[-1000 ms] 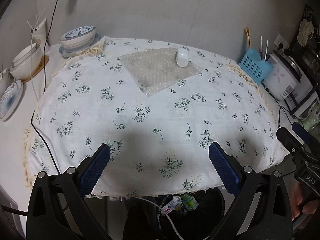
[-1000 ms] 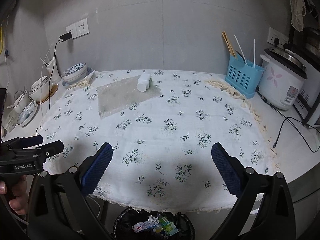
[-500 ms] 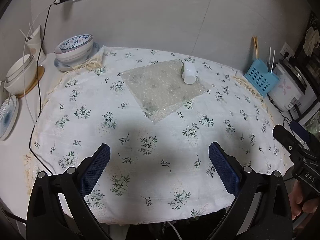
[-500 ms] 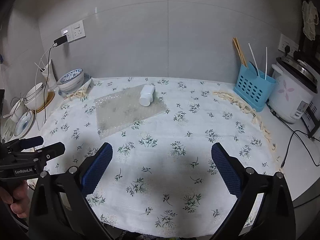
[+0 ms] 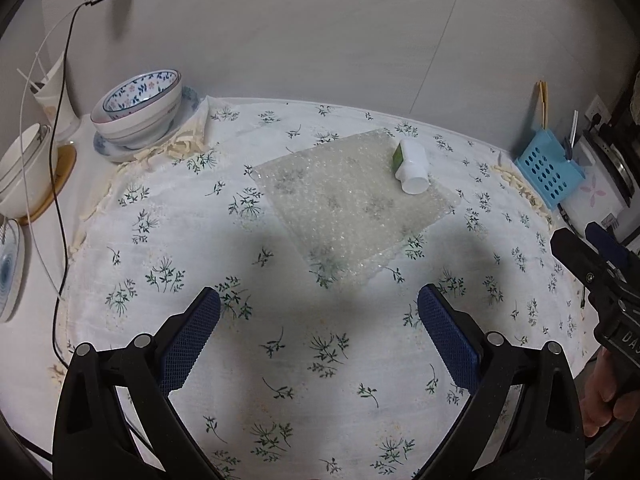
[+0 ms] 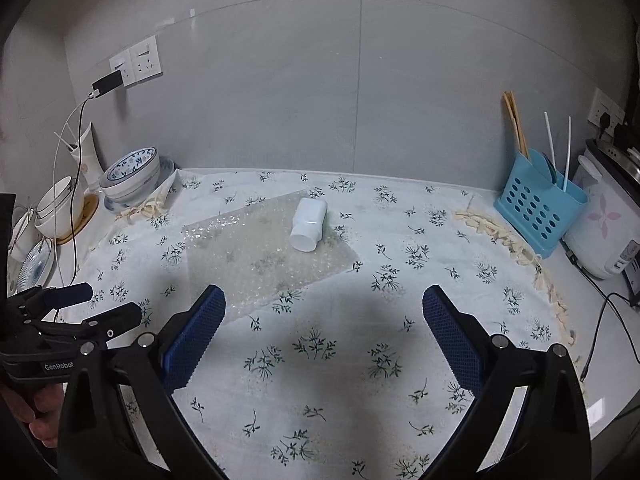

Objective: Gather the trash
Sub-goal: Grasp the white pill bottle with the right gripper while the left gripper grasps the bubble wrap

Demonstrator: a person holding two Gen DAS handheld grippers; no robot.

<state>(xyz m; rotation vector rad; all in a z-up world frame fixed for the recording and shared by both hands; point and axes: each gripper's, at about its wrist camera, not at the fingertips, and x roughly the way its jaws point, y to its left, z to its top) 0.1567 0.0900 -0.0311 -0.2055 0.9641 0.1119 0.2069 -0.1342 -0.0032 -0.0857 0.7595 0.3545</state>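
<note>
Lying on its side at the far corner of a bubble wrap sheet (image 5: 352, 204), a small white bottle (image 5: 411, 166) is the obvious trash; green label patch visible on it in the left view, cap end toward the camera. Sheet is spread flat on the floral tablecloth (image 5: 280, 344), mid-to-back of the tabletop, also likely trash.

Handling, my guess: bottle looks like light, stiff plastic, smooth and round, so it may roll or squirt out if pinched off-centre. Best hold is across the body, pads on opposite sides, not on the cap end. Bubble wrap is soft, floppy, very light; pinch a free corner or the near edge, expect it to drag and fold. The bottle rests on it, so pulling the sheet first would tip the bottle off.

Left tool (image 5: 320, 336) wide open, empty, above the cloth just short of the sheet's near edge. Right tool (image 6: 324, 332) also wide open, empty; its left pad sits visually over the sheet's near corner, contact not clear. Neither is near the bottle.

Around: stacked bowls (image 5: 138, 110) on a plate back left, more dishes at the left edge, blue utensil caddy (image 6: 538, 210) and rice cooker (image 6: 604, 236) on the right, charger cable (image 5: 60, 160) from the wall socket.
</note>
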